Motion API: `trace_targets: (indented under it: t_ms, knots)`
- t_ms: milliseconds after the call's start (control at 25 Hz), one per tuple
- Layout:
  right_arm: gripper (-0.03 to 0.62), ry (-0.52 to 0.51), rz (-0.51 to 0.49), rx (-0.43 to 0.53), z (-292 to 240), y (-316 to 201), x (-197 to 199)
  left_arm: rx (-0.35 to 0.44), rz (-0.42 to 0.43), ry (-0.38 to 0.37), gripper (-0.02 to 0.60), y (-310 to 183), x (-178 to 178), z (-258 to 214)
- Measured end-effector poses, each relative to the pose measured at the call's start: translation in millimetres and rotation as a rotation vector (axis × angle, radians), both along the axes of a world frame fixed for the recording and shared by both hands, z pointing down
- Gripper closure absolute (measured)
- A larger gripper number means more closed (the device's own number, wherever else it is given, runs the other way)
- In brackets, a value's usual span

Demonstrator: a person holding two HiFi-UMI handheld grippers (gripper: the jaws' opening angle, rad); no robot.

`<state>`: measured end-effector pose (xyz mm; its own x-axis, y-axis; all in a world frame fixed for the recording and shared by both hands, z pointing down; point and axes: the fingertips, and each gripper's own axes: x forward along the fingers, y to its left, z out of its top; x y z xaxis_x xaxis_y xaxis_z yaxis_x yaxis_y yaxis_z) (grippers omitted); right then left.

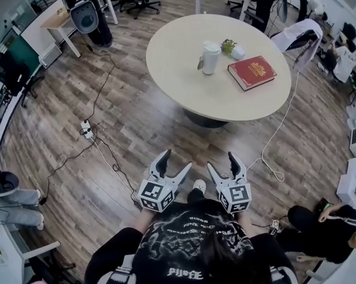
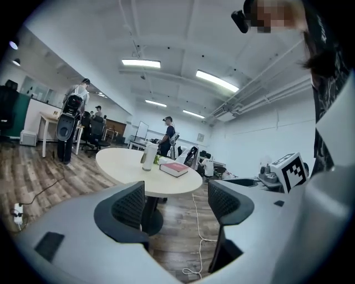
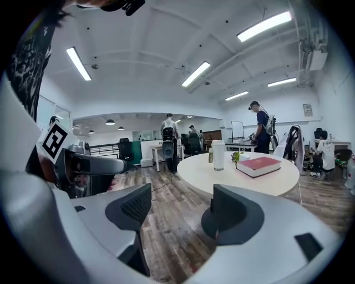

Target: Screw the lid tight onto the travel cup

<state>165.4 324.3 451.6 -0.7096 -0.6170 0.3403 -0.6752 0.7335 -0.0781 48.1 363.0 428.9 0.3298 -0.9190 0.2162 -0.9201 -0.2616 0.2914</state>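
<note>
Travel cup [image 1: 210, 57], white, lid [image 1: 211, 47] on top: upright near the middle of a round pale table [image 1: 180, 69], just beside a small potted plant [image 1: 229, 47] and a red book [image 1: 251, 72]. Table stands on wood-plank floor [image 1: 126, 119] crossed by cables [image 1: 105, 153], with office desks and chairs around. Left gripper [image 1: 176, 160] and right gripper [image 1: 222, 160]: jaws wide apart, empty, close to the person, well apart from the table.

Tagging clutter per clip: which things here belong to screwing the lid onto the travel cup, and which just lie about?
Job: travel cup, lid on top, on the round table; left tongs and right tongs, both open, empty.
Lying about: red book; small potted plant; power strip on the floor.
</note>
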Motion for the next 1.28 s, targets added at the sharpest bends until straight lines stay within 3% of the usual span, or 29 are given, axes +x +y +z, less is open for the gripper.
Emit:
trace_targets:
  t_ms: [240, 600, 920, 1280]
  knots:
    - [0.257, -0.008, -0.05, 0.014, -1, -64, 12, -0.007, -0.037, -0.035, 0.219, -56, 17, 4]
    - [0.258, 0.029, -0.078, -0.04, 21, -115, 26, -0.031, -0.051, -0.041, 0.219, -104, 38, 14]
    - [0.258, 0.011, -0.045, -0.055, 25, -143, 15, -0.031, -0.06, -0.047, 0.219, -134, 16, 20]
    - [0.258, -0.014, 0.081, -0.077, 27, -221, -8, -0.014, 0.046, -0.058, 0.219, -224, -23, 22]
